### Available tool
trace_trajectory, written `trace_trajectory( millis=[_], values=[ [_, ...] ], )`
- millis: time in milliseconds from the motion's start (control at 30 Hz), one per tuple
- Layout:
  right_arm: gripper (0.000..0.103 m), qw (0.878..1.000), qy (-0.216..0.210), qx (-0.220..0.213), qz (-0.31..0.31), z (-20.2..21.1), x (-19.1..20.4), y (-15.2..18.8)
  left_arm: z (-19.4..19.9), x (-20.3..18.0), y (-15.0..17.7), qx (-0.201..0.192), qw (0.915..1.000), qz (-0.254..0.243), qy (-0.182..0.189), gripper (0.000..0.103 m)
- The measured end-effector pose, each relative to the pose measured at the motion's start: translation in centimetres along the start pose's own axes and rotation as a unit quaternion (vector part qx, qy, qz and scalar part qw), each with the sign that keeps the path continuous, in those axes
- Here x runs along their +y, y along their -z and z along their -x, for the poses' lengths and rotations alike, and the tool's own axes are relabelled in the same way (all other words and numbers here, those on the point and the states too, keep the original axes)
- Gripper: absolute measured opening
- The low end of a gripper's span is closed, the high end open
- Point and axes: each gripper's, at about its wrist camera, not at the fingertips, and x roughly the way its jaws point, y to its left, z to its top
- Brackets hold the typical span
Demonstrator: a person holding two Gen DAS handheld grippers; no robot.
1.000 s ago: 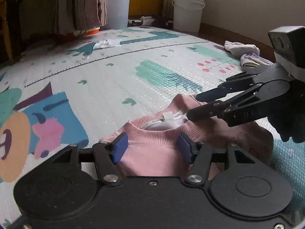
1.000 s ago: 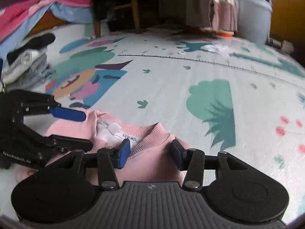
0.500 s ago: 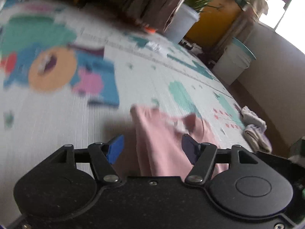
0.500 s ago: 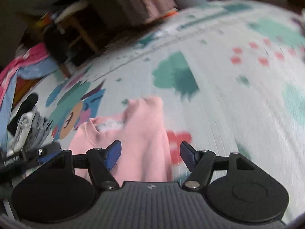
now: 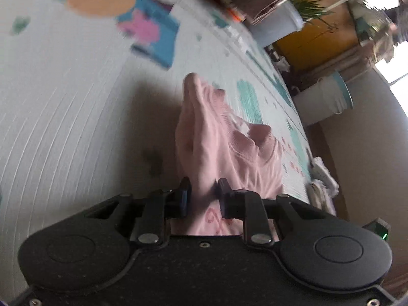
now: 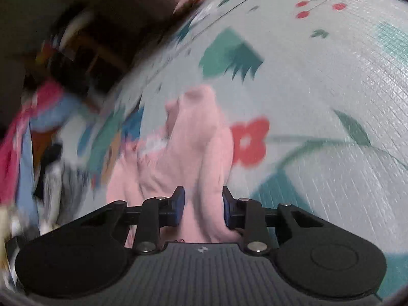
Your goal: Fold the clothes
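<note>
A pink sweatshirt hangs lifted above the patterned play mat. My left gripper is shut on a bunched fold of it near the hem, and the cloth stretches away from the blue pads. In the right wrist view the same pink sweatshirt runs between the fingers of my right gripper, which is closed on another fold. The neckline with its white label shows to the left. Both views are blurred by motion.
White buckets and a plant pot stand past the mat by the wall. Small folded white clothes lie at the mat's right edge. A pile of pink, blue and grey clothes lies at the left in the right wrist view.
Both grippers were open above the flat sweatshirt. They have since closed on it and lifted it, and both cameras have swung and tilted sharply.
</note>
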Motion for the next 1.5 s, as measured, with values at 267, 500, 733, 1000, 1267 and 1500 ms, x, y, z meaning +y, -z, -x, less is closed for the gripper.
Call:
trace_trajectory(
  millis=[267, 500, 733, 1000, 1267, 1500],
  values=[
    [0.058, 0.999, -0.004, -0.05, -0.018, 2.3, -0.9, 0.9, 3.1, -0.2, 0.5, -0.049, 0.996, -0.069, -0.028, 0.067],
    [0.059, 0.998, -0.004, -0.05, 0.036, -0.5, 0.1, -0.5, -0.3, -1.1, -0.7, -0.04, 0.9895, -0.139, -0.013, 0.067],
    [0.047, 0.998, -0.028, -0.041, 0.04, 0.6, -0.5, 1.0, -0.9, -2.1, 1.6, -0.027, 0.9863, -0.162, -0.016, 0.064],
    [0.029, 0.999, -0.032, -0.023, 0.003, -0.1, 0.2, 0.7, -0.4, -1.0, 1.2, -0.009, 0.9979, -0.061, -0.021, 0.025],
    [0.021, 0.995, -0.092, 0.023, -0.002, 2.9, 3.7, 0.0, 6.8, -2.3, 1.2, -0.034, 0.9994, 0.009, 0.003, 0.022],
    [0.021, 0.976, -0.213, 0.007, 0.054, 5.5, 15.5, -4.1, 20.0, -7.2, -1.0, -0.172, 0.9835, 0.021, 0.052, 0.022]
  ],
)
